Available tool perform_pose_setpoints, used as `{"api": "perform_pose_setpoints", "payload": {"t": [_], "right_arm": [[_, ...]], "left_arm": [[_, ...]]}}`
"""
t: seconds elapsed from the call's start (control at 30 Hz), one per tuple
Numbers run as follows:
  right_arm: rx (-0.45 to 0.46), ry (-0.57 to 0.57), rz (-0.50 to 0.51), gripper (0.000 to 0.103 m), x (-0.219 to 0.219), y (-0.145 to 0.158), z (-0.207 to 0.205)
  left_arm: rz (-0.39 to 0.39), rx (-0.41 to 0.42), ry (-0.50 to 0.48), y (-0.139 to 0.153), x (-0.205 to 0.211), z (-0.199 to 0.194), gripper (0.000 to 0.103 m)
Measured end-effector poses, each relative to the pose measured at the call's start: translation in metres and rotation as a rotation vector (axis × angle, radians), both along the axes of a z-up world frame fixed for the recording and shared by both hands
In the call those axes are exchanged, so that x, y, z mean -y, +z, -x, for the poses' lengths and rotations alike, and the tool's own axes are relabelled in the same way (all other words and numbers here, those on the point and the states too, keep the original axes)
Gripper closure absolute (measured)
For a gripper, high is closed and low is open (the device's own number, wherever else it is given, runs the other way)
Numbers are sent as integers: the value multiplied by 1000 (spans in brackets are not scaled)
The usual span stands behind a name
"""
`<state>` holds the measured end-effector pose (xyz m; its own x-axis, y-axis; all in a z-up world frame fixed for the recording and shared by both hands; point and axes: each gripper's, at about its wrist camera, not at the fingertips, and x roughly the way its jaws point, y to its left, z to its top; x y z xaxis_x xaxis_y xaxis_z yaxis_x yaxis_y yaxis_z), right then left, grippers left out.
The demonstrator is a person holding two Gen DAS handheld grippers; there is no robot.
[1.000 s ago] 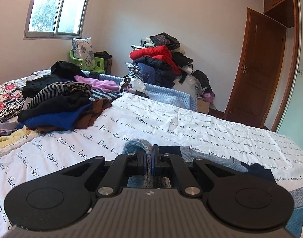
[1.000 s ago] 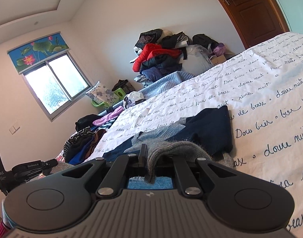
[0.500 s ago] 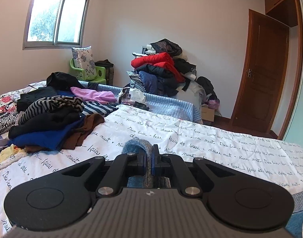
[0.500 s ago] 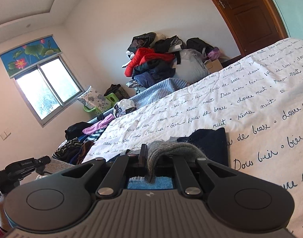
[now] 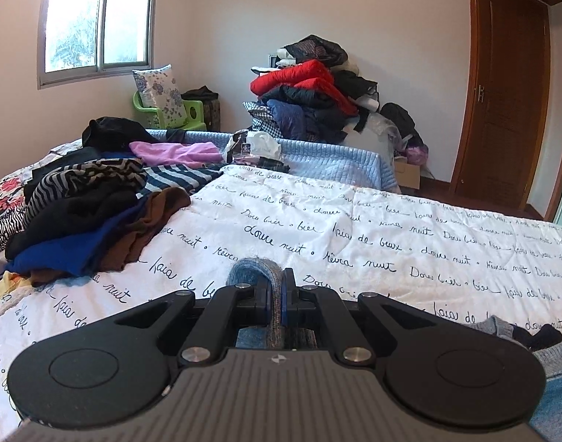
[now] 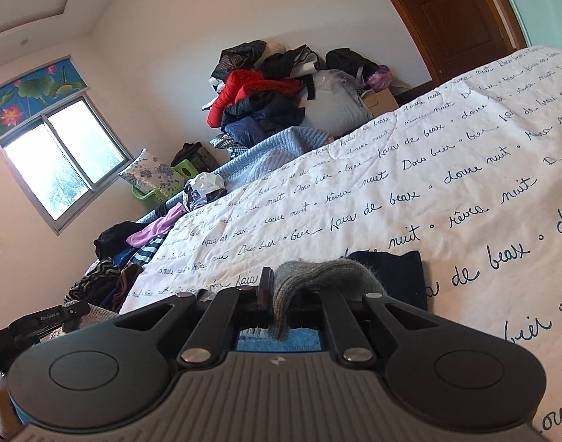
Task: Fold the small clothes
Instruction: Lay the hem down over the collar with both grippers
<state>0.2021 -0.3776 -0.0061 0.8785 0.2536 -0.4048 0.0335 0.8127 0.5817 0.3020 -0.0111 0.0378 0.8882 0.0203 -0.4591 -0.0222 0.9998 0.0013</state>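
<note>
A grey-blue knitted garment [image 5: 253, 270] is pinched between the jaws of my left gripper [image 5: 276, 287], which is shut on its folded edge above the bed. More of it lies at the lower right [image 5: 555, 361]. My right gripper [image 6: 277, 291] is shut on the same garment's grey knit edge [image 6: 317, 270], which drapes over the jaws. A navy part of the garment [image 6: 395, 274] lies on the bedspread just beyond.
The white bedspread [image 5: 354, 221] with black script covers the bed. A pile of folded clothes [image 5: 82, 213] lies on the left. A heap of jackets [image 5: 310, 92] stands by the far wall. A wooden door [image 5: 501, 84] is at the right.
Both grippers have risen and drawn back with the garment. Less of the garment lies on the bed in front of them. The jaws stay shut.
</note>
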Motion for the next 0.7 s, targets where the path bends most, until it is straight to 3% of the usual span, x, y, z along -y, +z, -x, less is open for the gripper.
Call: {"api": "perform_pose_setpoints", "payload": {"t": [0.27,0.7], "right_arm": [[-36,-19,-35,96,12,-17,-19],[-114,-67,-81,96,20,-41,-45]], "left_arm": [[-8,-39,15,-14,4,-23,96],[-32,-170,32,-41,13,-63,94]]}}
